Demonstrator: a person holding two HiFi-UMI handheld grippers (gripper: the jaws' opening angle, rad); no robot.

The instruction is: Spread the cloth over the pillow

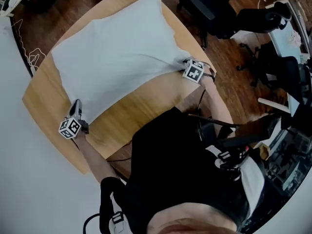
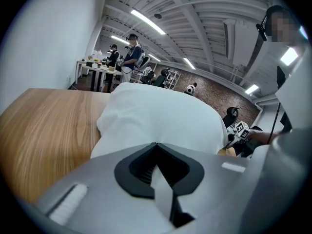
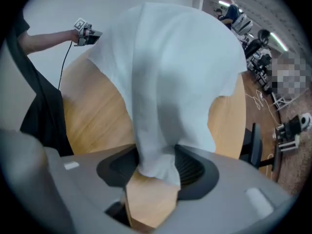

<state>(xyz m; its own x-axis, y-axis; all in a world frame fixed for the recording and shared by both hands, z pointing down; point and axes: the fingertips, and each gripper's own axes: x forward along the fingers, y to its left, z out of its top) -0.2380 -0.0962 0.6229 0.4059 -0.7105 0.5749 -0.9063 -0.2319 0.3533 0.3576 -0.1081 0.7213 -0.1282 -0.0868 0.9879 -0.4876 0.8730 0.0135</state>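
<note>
Now the white cloth lies spread over the pillow, in the middle of the wooden table. Near the table's left front edge the left gripper is pinched tight on one cloth corner; at the table's right edge the right gripper stands spread, the other corner loose between its jaws

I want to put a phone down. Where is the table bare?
Widest: the table's near wood between cloth and person, from left gripper to right gripper. A narrower strip runs along the left rim. Cloth covers the rest.
</note>
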